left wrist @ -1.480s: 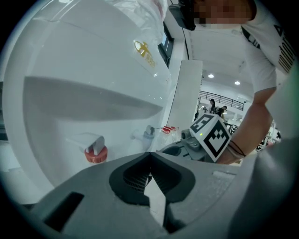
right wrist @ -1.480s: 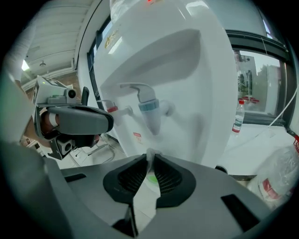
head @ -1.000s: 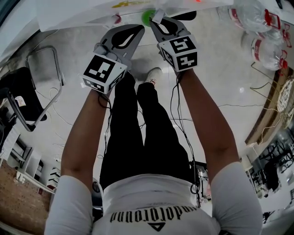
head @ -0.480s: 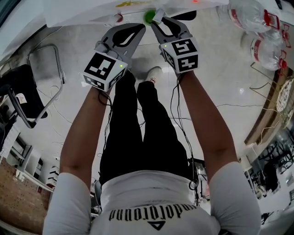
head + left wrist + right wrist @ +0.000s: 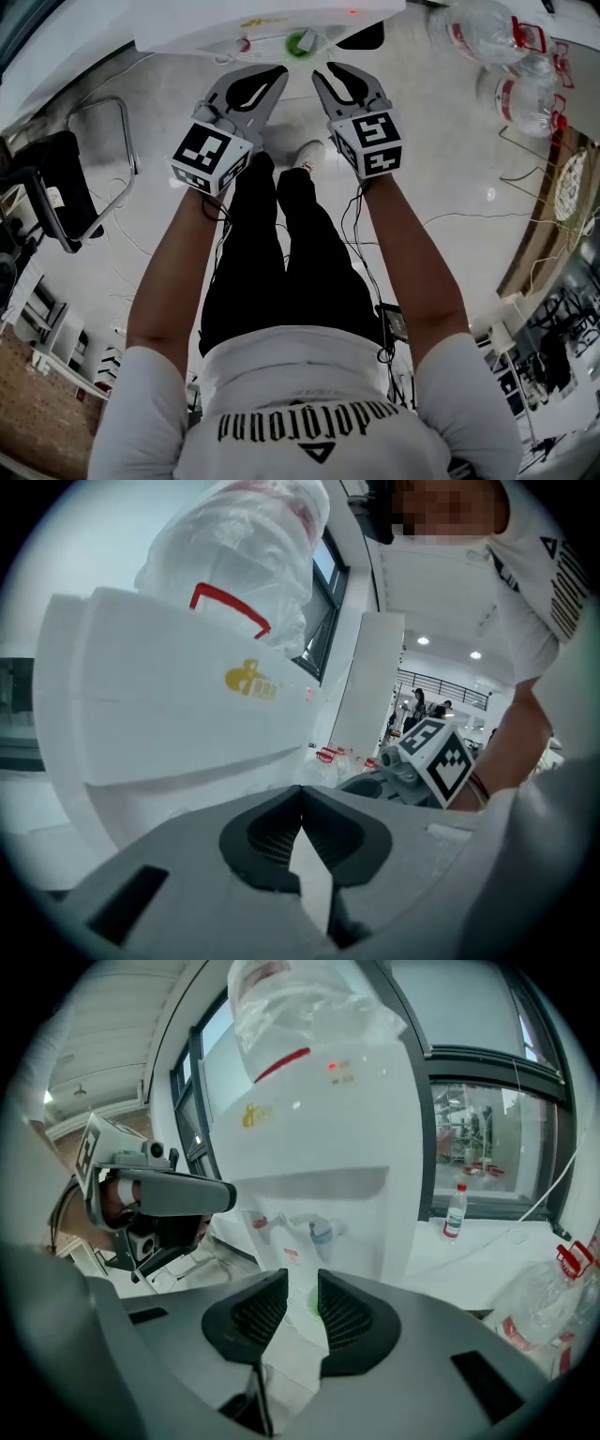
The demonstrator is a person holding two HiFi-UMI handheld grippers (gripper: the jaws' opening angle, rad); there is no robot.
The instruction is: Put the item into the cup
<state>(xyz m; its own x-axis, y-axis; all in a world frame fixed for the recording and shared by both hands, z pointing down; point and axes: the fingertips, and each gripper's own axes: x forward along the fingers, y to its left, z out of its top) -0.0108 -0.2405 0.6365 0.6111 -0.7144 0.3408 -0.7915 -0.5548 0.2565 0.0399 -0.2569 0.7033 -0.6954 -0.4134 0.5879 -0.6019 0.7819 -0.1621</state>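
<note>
Right gripper (image 5: 302, 1283): jaws a little apart, nothing clamped. The green cup (image 5: 298, 41) shows in part through the gap, in plain sight along the jaws. Left gripper (image 5: 300, 794): jaw tips meet, empty. Both are held side by side, aimed at the white water dispenser (image 5: 323, 1138) and short of it. The cup sits in the dispenser's recess below 2 taps (image 5: 321, 1232), 1 red and 1 blue. A small white piece (image 5: 312, 38) lies at the cup's right rim; cannot tell whether it is inside. A bagged bottle (image 5: 248, 555) tops the dispenser. 2 large water jugs (image 5: 478, 33) lie on the floor to the right; a dark chair (image 5: 56, 187) stands to the left.
</note>
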